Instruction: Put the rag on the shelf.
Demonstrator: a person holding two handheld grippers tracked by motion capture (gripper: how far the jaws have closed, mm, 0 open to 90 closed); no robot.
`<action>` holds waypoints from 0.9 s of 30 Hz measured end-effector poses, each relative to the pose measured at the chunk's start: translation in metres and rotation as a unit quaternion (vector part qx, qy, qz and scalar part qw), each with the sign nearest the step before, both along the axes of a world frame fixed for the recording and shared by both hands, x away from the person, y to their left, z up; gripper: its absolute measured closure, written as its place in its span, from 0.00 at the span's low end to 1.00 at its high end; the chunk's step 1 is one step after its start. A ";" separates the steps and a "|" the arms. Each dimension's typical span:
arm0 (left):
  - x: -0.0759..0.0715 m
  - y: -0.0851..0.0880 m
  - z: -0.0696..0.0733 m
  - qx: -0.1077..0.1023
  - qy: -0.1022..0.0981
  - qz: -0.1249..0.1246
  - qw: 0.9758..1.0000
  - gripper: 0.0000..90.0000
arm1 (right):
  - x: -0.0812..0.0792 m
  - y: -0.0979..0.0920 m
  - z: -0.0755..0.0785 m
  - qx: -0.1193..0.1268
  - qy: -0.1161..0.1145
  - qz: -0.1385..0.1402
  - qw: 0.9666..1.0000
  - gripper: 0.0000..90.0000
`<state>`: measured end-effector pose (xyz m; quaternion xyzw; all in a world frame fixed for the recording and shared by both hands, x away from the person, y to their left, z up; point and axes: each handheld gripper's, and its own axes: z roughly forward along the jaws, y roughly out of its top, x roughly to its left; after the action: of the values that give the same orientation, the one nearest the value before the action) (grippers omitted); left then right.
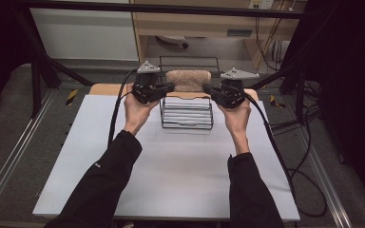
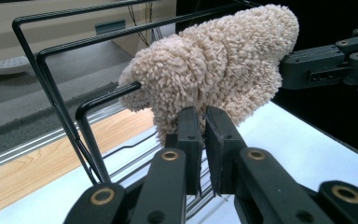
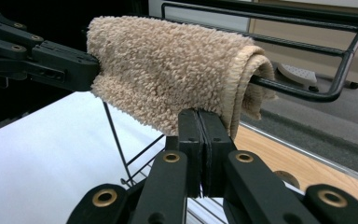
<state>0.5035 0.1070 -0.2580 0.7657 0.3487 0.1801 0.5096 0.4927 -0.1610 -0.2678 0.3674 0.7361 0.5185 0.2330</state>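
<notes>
A beige terry towel [image 1: 188, 80] hangs folded over the top bar of a black wire rack [image 1: 161, 114] at the back middle of the table. My left gripper [image 1: 171, 87] meets the towel's left end and my right gripper [image 1: 205, 88] meets its right end. In the left gripper view the towel [image 2: 214, 70] bunches on the rack's bar [image 2: 88, 140], and the left gripper [image 2: 204, 114] is shut on its lower edge with a hairline gap. In the right gripper view the right gripper [image 3: 198, 114] is shut on the hanging edge of the towel [image 3: 168, 70].
The rack stands on a white tabletop [image 1: 180, 175], with white slats [image 1: 186, 111] in its base. A wooden strip [image 1: 104, 89] runs along the table's far edge. Black frame posts and cables [image 1: 285, 161] flank the table. Both sleeved forearms reach in from the front.
</notes>
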 end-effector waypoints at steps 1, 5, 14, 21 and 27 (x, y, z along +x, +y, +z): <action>0.000 0.000 0.000 0.000 0.000 0.000 1.000 0.93 | 0.000 0.000 0.000 0.000 0.000 0.000 1.000 0.99; 0.002 -0.001 -0.002 0.001 -0.001 0.003 1.000 0.92 | 0.003 0.000 -0.001 -0.001 -0.005 -0.003 1.000 0.98; -0.009 0.003 0.004 0.009 -0.008 0.002 1.000 0.78 | -0.009 -0.006 0.006 0.014 -0.012 0.012 1.000 0.85; -0.018 0.013 0.001 0.017 -0.005 0.003 1.000 0.59 | -0.020 -0.010 0.007 0.012 -0.011 0.017 1.000 0.69; -0.027 0.026 -0.008 0.024 -0.001 0.002 1.000 0.47 | -0.028 -0.018 0.006 0.017 -0.008 0.021 1.000 0.48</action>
<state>0.4762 0.1328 -0.2659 0.7769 0.3452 0.1899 0.4911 0.4644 -0.1792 -0.2623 0.3518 0.7329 0.5383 0.2220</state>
